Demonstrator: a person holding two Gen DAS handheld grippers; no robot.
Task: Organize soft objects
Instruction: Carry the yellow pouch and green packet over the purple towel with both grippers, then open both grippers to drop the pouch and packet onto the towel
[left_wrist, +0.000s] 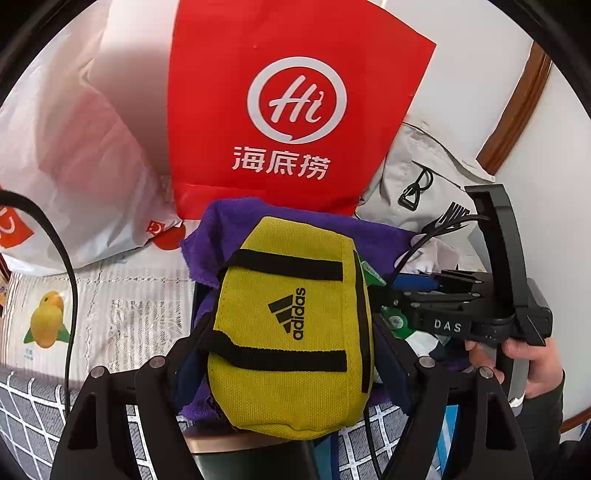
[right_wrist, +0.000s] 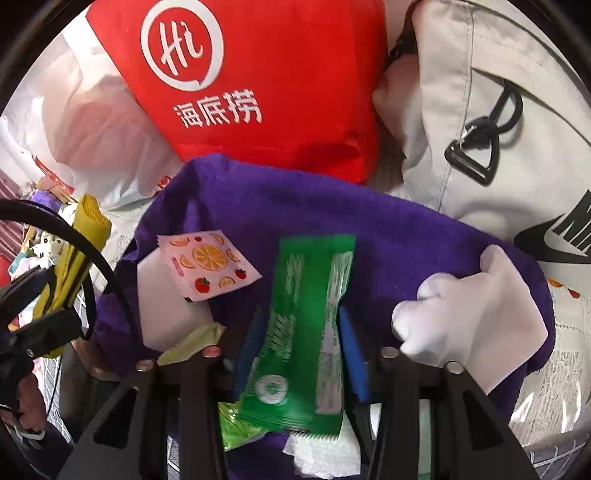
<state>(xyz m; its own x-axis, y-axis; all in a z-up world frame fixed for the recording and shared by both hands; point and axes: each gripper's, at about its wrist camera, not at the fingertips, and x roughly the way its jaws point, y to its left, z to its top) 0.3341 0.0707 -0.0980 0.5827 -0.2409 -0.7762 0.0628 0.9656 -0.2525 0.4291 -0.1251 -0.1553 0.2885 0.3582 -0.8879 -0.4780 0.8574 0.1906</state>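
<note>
Over the purple towel we see the right tool part open — green packet between its blue pads, grip uncertain. Left tool wide, clamped on the yellow pouch — red bag behind.

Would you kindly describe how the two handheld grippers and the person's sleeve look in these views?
Both are black plastic. The right gripper has blue finger pads, a white "DAS" marking, a curved black handle and a thin black cable. The left gripper shows black linkage arms with silver pivot pins and its own black cable. The hand wears a dark sleeve.
</note>
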